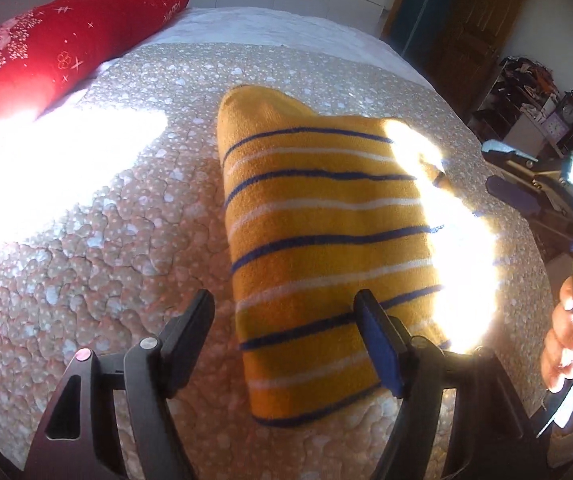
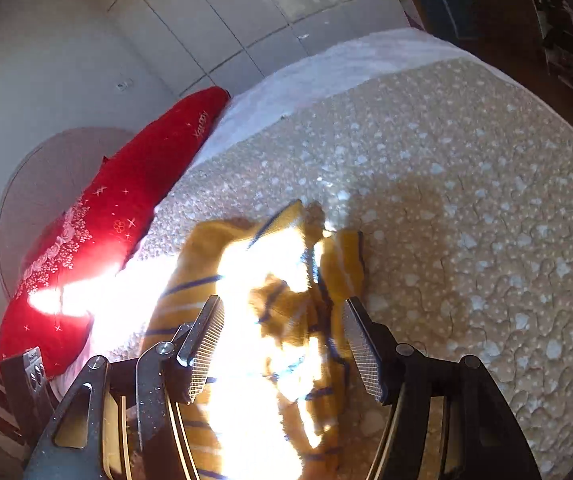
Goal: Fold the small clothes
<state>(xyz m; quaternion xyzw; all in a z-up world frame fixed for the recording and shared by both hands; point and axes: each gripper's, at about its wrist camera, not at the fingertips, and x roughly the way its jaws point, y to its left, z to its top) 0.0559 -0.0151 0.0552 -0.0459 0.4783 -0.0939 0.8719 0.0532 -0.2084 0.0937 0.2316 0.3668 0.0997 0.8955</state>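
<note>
- Where the sunlight falls across the bed (image 1: 134,208), a yellow garment (image 1: 318,240) with blue and white stripes lies folded into a narrow block on the quilted, speckled bedspread.
- The left gripper (image 1: 286,344) hovers over the near end of the garment, its jaws spread wide and holding nothing; the right-hand finger (image 1: 378,344) with its blue pad sits over the cloth, the other over bare quilt.
- The right gripper (image 2: 282,348) is over the garment's (image 2: 270,312) rumpled side, jaws also wide apart with nothing between them, ribbed pads (image 2: 206,352) facing inward.
- From the left wrist view, the right gripper (image 1: 526,172) shows at the frame's right edge, with the person's right hand (image 1: 566,340) around its handle.
- Glare washes out much of the garment's right portion, so its folds there cannot be told.
- A red pillow (image 1: 58,48) with white embroidery lies at the head of the bed, well apart from the garment.
- A wooden door (image 1: 470,28) stands beyond the bed's far corner.
</note>
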